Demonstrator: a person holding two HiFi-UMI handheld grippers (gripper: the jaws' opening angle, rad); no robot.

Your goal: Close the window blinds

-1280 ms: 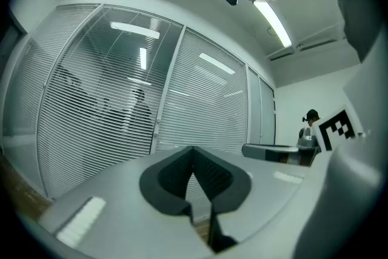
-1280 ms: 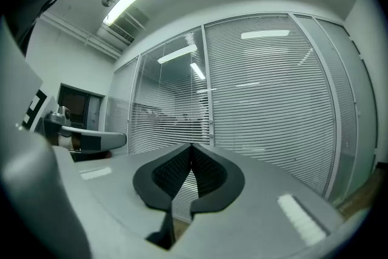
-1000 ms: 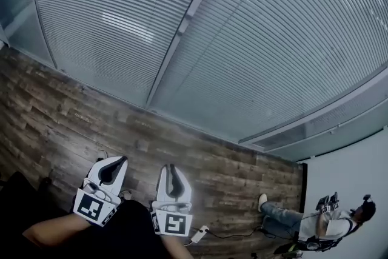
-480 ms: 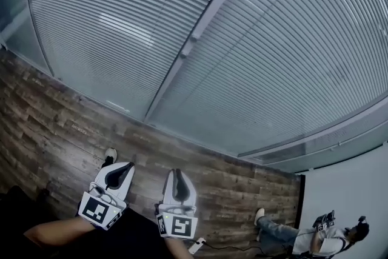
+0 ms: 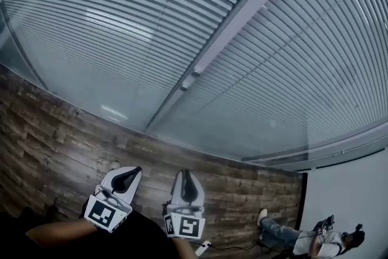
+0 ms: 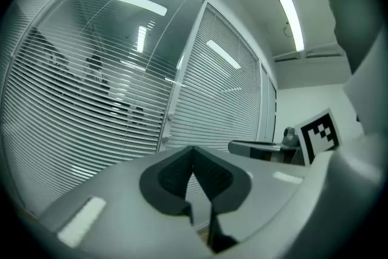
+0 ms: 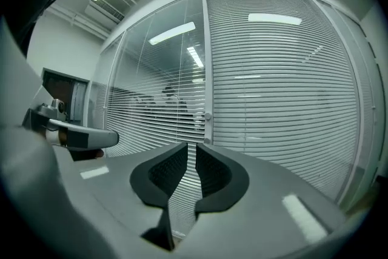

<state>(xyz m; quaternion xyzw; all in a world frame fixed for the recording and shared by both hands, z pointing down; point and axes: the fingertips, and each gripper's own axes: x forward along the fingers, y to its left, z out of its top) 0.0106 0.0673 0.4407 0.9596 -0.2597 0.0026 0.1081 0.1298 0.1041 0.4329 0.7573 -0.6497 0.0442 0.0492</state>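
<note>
Horizontal blinds [image 5: 121, 39] hang behind two glass panels, split by a pale upright frame post [image 5: 242, 15] that carries two small round knobs [image 5: 195, 73]. In the gripper views the left panel's slats [image 7: 157, 112] let dim shapes show through, while the right panel's slats [image 7: 279, 82] look denser. My left gripper [image 5: 128, 174] and right gripper [image 5: 185, 176] hover side by side low in the head view, above the floor and short of the glass. The left gripper's [image 6: 193, 150] tips meet. A thin gap shows between the right gripper's [image 7: 192, 146] tips, with nothing in it.
Dark wood-plank floor [image 5: 54, 136] runs up to the window. A seated person [image 5: 315, 241] holding grippers is at the lower right by a white wall [image 5: 357, 197]. A white plug and cable [image 5: 203, 247] lie on the floor near my right gripper.
The window now fills more of the head view and the frame post has swung right. Both grippers have shifted slightly right, staying side by side.
</note>
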